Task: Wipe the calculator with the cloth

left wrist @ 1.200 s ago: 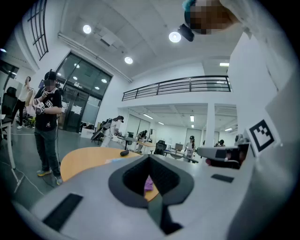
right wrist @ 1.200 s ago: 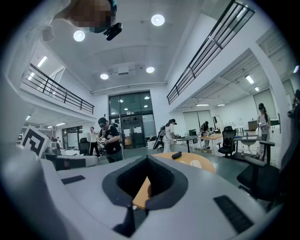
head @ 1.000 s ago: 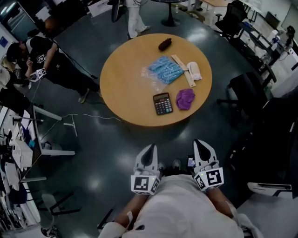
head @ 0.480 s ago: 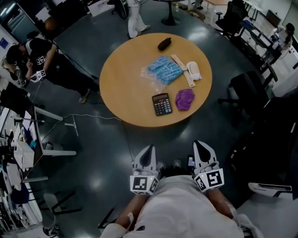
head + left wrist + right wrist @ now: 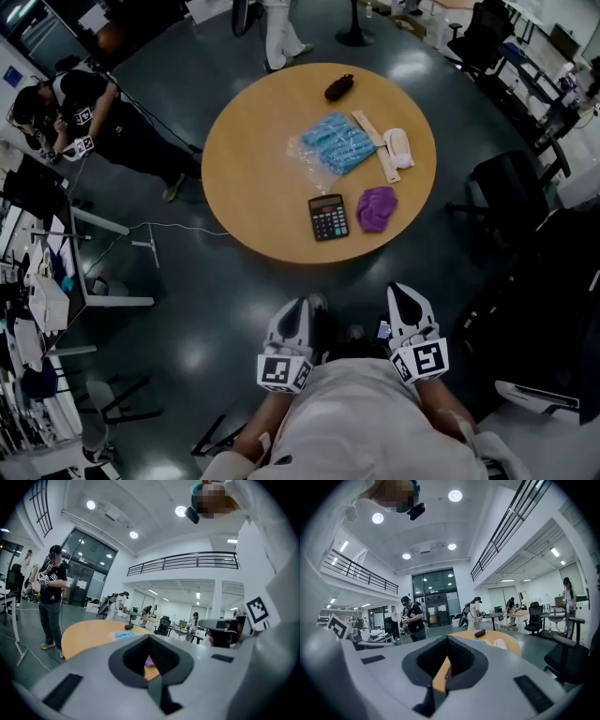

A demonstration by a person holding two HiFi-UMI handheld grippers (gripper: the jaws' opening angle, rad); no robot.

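Note:
On the near side of the round wooden table [image 5: 253, 169] a black calculator [image 5: 328, 217] lies flat. A crumpled purple cloth [image 5: 376, 208] rests just right of it. My left gripper [image 5: 298, 314] and right gripper [image 5: 403, 298] are held side by side close to my body, well short of the table's near edge. Both are shut with nothing in them. In the left gripper view, the left gripper [image 5: 150, 638] points at the table [image 5: 89, 632], and a bit of the purple cloth [image 5: 149, 662] shows through its frame. The right gripper [image 5: 447, 638] also points at the table [image 5: 508, 643].
Farther back on the table lie a blue plastic packet [image 5: 336, 142], a wooden stick [image 5: 374, 142], a white object [image 5: 397, 146] and a small dark object [image 5: 338, 87]. A person [image 5: 103, 122] stands at the left, a black chair [image 5: 502, 187] at the right, and desks [image 5: 56, 281] at the far left.
The table has drifted slightly lower and rightward in the head view. Both grippers have shifted a little forward and stay shut.

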